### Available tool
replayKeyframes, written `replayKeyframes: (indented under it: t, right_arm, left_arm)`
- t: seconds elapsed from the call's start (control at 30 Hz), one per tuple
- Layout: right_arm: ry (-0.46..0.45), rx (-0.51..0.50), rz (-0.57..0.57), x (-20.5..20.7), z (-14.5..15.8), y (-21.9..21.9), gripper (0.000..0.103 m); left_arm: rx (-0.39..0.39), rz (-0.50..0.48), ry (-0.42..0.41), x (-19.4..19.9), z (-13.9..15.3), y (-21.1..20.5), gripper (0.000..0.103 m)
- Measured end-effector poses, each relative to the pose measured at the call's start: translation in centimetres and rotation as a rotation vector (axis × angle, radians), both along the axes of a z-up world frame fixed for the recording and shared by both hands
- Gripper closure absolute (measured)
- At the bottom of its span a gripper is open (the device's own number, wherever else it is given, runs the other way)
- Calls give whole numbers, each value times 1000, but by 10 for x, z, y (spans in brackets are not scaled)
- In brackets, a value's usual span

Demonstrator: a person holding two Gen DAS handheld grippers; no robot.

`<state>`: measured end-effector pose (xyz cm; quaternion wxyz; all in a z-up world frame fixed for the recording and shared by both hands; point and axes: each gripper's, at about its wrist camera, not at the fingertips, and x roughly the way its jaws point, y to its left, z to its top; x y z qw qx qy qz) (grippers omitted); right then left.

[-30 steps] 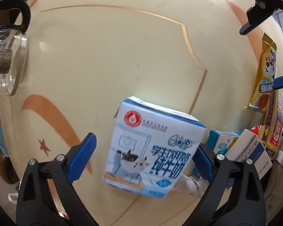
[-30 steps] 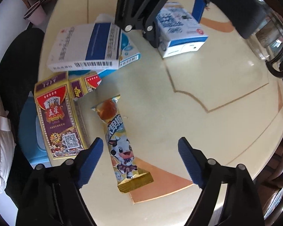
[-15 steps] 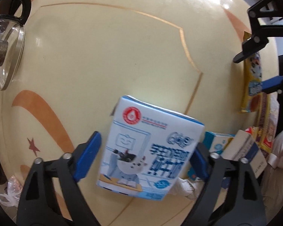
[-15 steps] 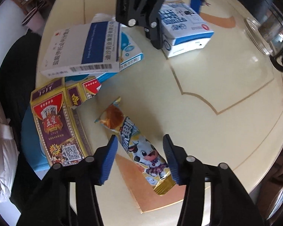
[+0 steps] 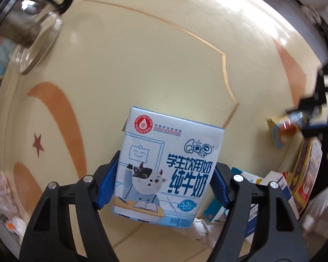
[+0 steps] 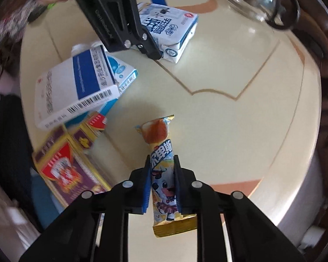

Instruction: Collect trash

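A light-blue milk carton [image 5: 170, 163] with a cartoon cow sits between the blue pads of my left gripper [image 5: 164, 183]. The jaws are closing and both pads press its sides. The right wrist view shows that carton [image 6: 175, 24] tilted, one end off the table, under the left gripper [image 6: 156, 25]. A long yellow snack wrapper [image 6: 161, 150] with a cartoon cow lies pinched at its middle in my right gripper [image 6: 163, 181], which is shut on it. From the left wrist view the wrapper's end [image 5: 280, 135] shows at the right edge, below the right gripper [image 5: 306, 118].
On the cream round table [image 6: 240, 131] lie a white-and-blue box [image 6: 76, 87] over a blue carton [image 6: 122, 72], and a purple-and-red box [image 6: 63, 168] at the left edge. A glass teapot [image 6: 262, 2] stands at the far side. A crumpled tissue [image 5: 199, 235] lies behind the milk carton.
The left jaws narrowed from wide apart until the pads met the milk carton, which then tilted up. The right jaws closed onto the snack wrapper, and the wrist rolled to line up with it.
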<state>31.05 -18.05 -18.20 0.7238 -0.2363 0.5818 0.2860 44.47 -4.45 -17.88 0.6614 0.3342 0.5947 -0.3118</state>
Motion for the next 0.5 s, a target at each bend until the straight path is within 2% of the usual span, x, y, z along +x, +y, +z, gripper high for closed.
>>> replayKeyframes:
  t: [0.13,0.33,0.5]
  right_arm:
    - [-38,8,-66,-2,9,-2,86]
    - [-120,0,-175,4,38,-8,86]
    - [-228,15,-208,5,91,-13,86]
  left_arm:
    - [-10,68,-46,-1,9,12,32]
    - [-53,127,-130,-11,46,31,32]
    - [-78,157,-215,-40,87,43,32]
